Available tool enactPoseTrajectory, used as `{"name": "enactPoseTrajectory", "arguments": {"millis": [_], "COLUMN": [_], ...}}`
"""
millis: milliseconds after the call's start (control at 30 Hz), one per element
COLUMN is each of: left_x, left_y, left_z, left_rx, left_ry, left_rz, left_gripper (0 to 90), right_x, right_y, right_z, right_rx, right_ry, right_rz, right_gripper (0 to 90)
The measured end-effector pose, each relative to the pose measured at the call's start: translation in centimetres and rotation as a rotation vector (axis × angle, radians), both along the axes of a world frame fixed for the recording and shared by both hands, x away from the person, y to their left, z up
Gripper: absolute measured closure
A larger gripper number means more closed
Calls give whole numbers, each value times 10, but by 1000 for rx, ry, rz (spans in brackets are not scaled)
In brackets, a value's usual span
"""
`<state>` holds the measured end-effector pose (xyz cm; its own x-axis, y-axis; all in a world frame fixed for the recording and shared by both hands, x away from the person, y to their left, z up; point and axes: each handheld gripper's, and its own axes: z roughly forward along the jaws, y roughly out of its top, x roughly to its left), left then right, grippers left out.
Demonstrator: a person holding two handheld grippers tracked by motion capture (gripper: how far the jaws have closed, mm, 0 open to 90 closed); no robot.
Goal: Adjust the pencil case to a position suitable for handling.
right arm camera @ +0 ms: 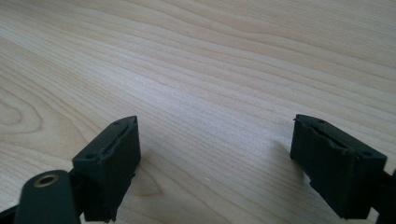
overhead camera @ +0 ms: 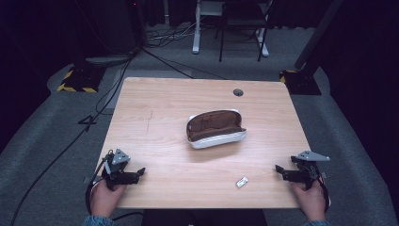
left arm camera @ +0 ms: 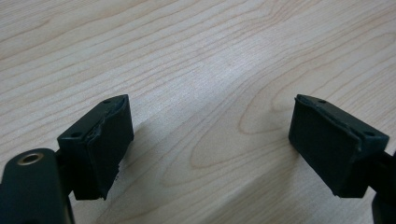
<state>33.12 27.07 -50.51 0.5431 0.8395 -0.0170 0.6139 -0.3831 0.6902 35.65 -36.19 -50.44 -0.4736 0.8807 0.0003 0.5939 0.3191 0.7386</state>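
High view: both hands rest left tongs and right tongs wide apart, empty, on table

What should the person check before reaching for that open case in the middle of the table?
1. Left tool open, nothing between its jaws: ok.
2. Right tool open, nothing between its jaws: ok.
3. Glasses case lies open, brown lining up, apart from both tools: ok.
4. Small white item lies near the front edge, closer to the right tool, possibly in its path: cannot tell.
5. Whether the case holds anything: cannot tell.
6. Table bare around the case: ok.
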Motion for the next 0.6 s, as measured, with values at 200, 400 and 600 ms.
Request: {"name": "enactPoseTrajectory", "arguments": {"millis": [200, 400, 600], "left_x": [1, 3, 2], "left_y": [0, -2, -3], "left_z": [0, 0, 0], "left_rx": [0, -7, -7], "left_ry": [6, 4, -3], "left_rz": [7, 30, 49], "left_gripper": [145, 145, 145], "right_x": [0, 0, 0], "right_y": [0, 0, 0], "right_z": [0, 0, 0], "right_rx": [0, 0, -1], "right_ry": [1, 0, 0], "right_rz": [-1, 0, 0], "right_gripper": [165, 165, 165]}}
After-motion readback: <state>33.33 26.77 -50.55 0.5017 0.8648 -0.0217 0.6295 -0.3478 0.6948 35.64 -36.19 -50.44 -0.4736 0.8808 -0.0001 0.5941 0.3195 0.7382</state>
